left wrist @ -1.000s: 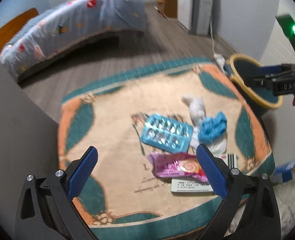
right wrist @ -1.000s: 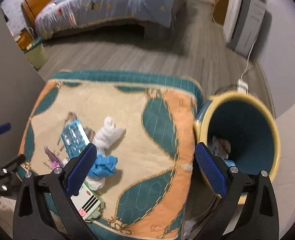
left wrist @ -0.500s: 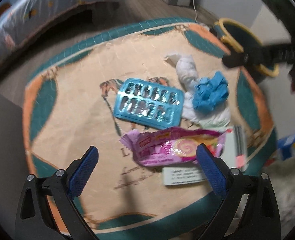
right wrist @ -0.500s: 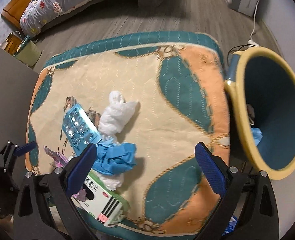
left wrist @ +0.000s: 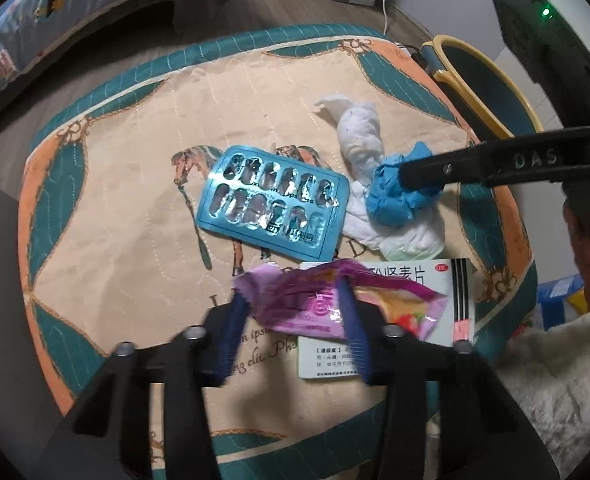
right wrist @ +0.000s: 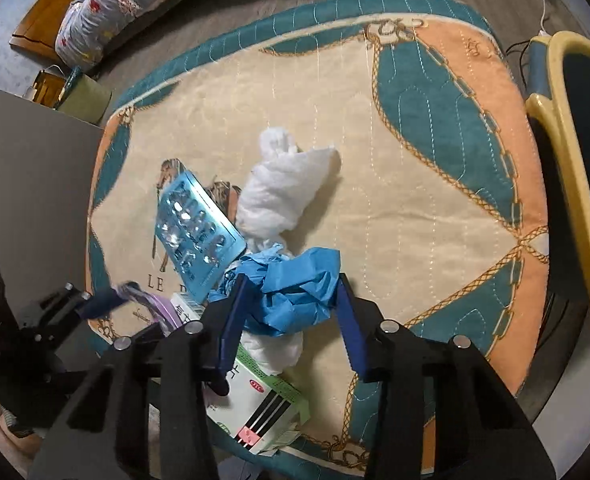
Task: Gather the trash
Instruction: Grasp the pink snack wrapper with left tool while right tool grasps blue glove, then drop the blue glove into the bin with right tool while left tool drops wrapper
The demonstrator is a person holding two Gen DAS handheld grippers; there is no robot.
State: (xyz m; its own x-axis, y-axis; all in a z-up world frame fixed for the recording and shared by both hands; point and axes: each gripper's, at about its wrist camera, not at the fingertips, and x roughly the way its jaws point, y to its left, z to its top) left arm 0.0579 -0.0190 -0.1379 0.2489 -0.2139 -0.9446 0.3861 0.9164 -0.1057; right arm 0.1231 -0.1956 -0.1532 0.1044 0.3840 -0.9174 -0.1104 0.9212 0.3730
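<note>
1. My left gripper (left wrist: 293,306) has its fingers on either side of the purple snack wrapper (left wrist: 335,304), narrowed round it. The fingers are blurred, so I cannot tell whether they have it pinched.

2. My right gripper (right wrist: 291,300) straddles the crumpled blue paper (right wrist: 291,288), fingers close against both flanks. It looks nearly clamped, but I cannot tell for certain.

3. I judge that I work both at once because the litter lies in one heap and each piece sits within one gripper's reach.

4. Taking the blister pack (left wrist: 273,206) as my landmark: the wrapper lies just below it, partly over the white medicine box (left wrist: 387,344). The blue paper sits beside the pack's right end, on the white tissue wad (left wrist: 363,136).

5. The yellow-rimmed bin (right wrist: 575,168) stands well to the right of the pack, past the edge of the quilted cushion (left wrist: 115,160). I expect that is where both pieces go.

6. The wrapper's long axis runs left to right across my left gripper's view, its sealed ends pointing sideways. So I take it across its narrow width, which suits a limp film.

7. The blue ball has no clear axis, so any angle serves.
</note>
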